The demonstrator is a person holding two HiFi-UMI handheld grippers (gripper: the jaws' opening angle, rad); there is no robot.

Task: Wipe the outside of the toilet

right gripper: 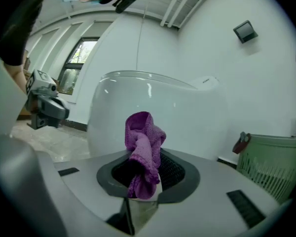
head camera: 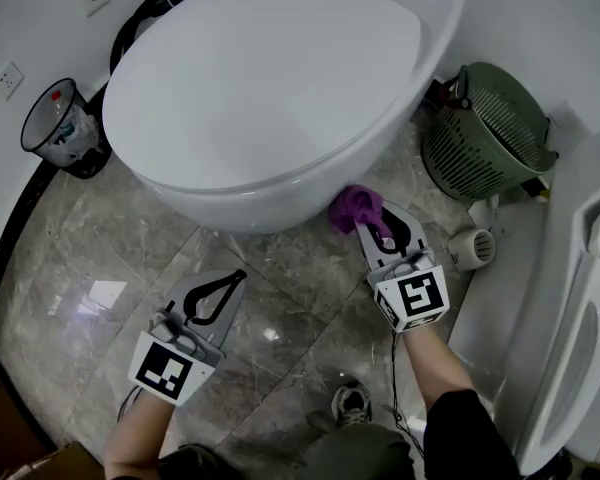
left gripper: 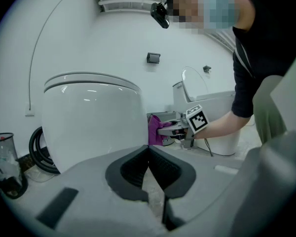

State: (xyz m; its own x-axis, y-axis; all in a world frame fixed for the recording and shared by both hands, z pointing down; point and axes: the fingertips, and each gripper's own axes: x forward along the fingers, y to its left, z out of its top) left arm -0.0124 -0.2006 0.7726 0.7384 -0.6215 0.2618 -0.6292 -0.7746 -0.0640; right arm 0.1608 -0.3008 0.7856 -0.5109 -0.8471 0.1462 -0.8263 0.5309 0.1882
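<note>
We lose toilet (head camera: pixel 270 88) rear past head view's top edge; its foot hidden under bowl. Black hose (head camera: pixel 130 28) behind toilet mostly covered. Bin (head camera: pixel 58 126) left of toilet: contents too small to tell. Cloth (right gripper: pixel 144 142) tail buried inside right claw (right gripper: pixel 147 162).

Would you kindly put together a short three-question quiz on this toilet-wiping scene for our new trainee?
1. Multiple choice: what is the right gripper shut on? A) a purple cloth B) a sponge C) nothing
2. True or false: the left gripper has its jaws wide apart.
3. Fill in: in the head view, the green basket stands to the ____ of the toilet.

Key: 1 A, the purple cloth, held up against the toilet's outside. 2 False: the jaws are together, with nothing between them. 3 right.
</note>
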